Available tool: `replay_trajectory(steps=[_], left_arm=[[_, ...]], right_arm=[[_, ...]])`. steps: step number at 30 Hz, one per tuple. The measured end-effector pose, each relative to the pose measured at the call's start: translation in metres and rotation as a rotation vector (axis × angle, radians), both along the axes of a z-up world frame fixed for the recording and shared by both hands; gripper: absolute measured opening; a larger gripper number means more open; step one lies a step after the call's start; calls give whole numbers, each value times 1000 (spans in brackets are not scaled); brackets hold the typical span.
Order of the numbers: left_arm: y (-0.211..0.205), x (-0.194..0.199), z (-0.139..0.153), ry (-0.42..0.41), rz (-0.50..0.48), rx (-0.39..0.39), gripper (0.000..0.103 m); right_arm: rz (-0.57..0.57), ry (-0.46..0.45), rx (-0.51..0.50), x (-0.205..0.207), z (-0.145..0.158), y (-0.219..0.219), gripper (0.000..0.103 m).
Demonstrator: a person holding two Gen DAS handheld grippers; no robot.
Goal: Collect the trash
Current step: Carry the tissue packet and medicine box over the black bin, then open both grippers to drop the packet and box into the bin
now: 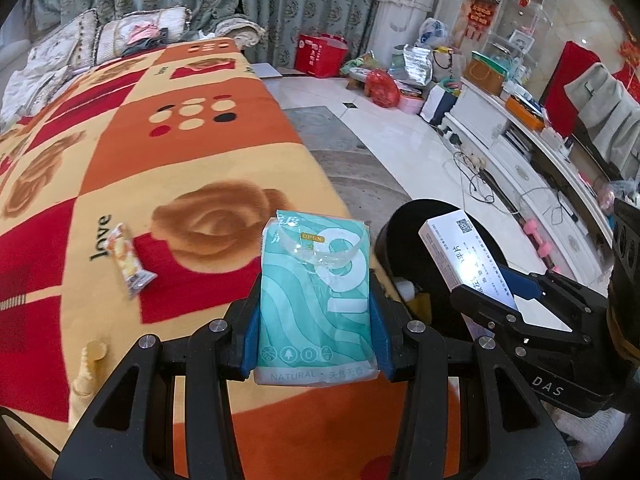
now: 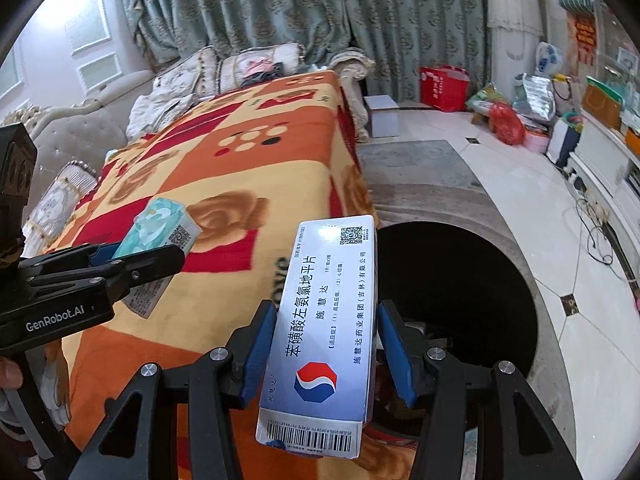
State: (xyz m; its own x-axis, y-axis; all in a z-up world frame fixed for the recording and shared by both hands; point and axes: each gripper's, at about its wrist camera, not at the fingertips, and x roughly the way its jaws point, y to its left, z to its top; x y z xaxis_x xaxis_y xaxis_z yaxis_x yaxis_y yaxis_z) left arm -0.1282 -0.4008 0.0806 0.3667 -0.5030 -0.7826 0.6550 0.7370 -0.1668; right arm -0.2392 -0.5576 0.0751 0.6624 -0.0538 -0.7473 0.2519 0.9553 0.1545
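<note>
Right now both grippers carry trash toward the black bin (image 2: 452, 300), a round, dark-mouthed container on the pale tiled floor just beside the sofa's edge. The left gripper (image 1: 316, 316) is clamped on a teal tissue pack (image 1: 316, 300), its blue pads pressed against the pack's soft sides; the right gripper (image 2: 326, 340) is clamped on a white medicine box (image 2: 328, 332), pads touching its long flat edges.

What could go wrong, to my eye: the tissue pack is soft, crinkly plastic film with a loose clear flap peeling at its top, so it may squash and slide out of the jaws short of the bin, landing on the blanket (image 1: 160, 152). The medicine box is stiff, glossy cardboard, long and slim, and held near its lower half; its slick faces could let it pivot or slip. It hangs partly over the bin's near rim, so a release here might tip it onto the floor instead. The two grippers are also close together beside the bin and could knock each other.

A small crinkled snack wrapper (image 1: 130, 260) lies on the fuzzy orange-and-red blanket, well away from the bin, not yet collected.
</note>
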Motion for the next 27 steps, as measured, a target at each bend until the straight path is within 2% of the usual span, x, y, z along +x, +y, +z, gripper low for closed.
replay_trajectory(steps=[13,17,20,21,23,24,27], left_arm=[[-61,-3,-10,125,-108,-84,44],[-78,0,-17,191,-128,-115,45],[-86,1,-20,231,-143,-140,50],[-87,2,-20,239,-145,-147,55],[-88,2,-20,250,-145,-161,59],[-88,2,-21,257,-146,-167,59],[-83,4,-19,251,-136,-155,59]], right_arm=[[-107,35,16,-16,-15,-55,51],[-134,37,30,-16,-20,-69,51],[-156,41,37,-17,-24,-79,51],[-159,42,40,-17,-25,-81,53],[-174,44,38,-17,-26,-85,62],[-182,43,39,-18,-27,-86,71],[-191,38,57,-21,-27,-87,72]])
